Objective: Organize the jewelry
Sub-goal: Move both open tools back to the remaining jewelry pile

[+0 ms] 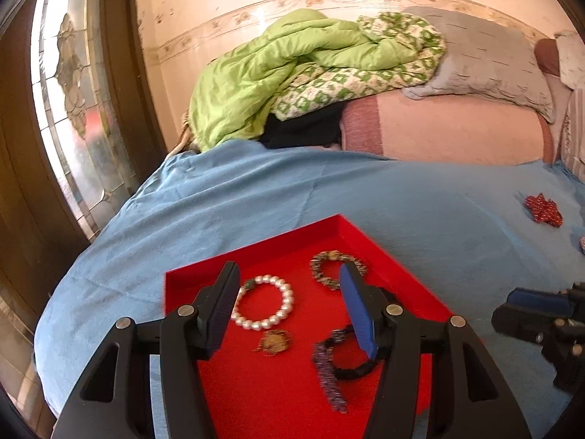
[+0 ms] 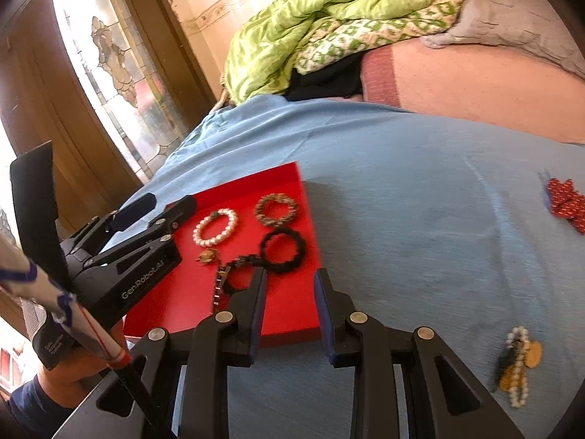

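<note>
Your left gripper hangs over the shallow red rectangular tray with its jaws spread wide and nothing between them. Your right gripper sits at the tray's near edge, jaws parted a moderate way and also empty. In the tray lie a white pearl bead bracelet, a green-and-gold beaded bracelet, a black braided ring-shaped bracelet, a small round gold pendant and a dark chain with a silvery link strap, each lying apart from the pearl one. On the blue bedsheet to your right rest a pearl-and-gold jewelry cluster and, farther off, a red beaded piece, both well apart from the tray.
</note>
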The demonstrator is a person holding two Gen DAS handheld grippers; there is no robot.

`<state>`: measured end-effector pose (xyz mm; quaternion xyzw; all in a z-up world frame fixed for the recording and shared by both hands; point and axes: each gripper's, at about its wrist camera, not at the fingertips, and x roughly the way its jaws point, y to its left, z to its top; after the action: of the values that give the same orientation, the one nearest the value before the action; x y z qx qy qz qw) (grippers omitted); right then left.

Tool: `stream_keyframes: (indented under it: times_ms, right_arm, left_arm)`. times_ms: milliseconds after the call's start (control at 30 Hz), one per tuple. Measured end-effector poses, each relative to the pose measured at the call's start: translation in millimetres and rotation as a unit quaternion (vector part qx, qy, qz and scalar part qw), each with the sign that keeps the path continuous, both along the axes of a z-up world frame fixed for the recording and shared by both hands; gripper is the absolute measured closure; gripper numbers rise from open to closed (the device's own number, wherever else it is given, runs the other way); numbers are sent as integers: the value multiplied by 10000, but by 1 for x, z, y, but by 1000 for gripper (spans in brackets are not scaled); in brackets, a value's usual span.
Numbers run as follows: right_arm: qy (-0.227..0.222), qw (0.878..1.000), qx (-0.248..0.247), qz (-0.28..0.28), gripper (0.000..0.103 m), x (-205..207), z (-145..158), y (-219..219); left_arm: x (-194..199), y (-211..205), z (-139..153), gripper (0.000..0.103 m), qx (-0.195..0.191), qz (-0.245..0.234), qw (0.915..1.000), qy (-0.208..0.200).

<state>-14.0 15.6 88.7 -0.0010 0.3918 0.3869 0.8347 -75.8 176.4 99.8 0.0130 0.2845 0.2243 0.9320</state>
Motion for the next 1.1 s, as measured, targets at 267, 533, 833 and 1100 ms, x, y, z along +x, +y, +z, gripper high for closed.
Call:
stream_keyframes:
  times_ms: [267, 533, 833, 1100]
  right_arm:
    - [43, 9974, 90, -715, 74, 20, 6, -77]
    - [19, 9893, -399, -1400, 74, 29, -8, -140]
    - [-855, 9739, -1408, -1560, 74, 19, -4, -144]
    - [-1128, 9630, -1883, -1563, 68, 15, -7, -144]
  left_arm:
    - [14, -49, -6, 48, -205, -835, 9963, 93]
    - [26, -103, -23, 48, -434, -1644, 9846, 408]
    - [42, -147, -45, 48, -459, -1977, 9762, 759]
    - [50, -161, -58, 48, -433, -2008, 9739, 961]
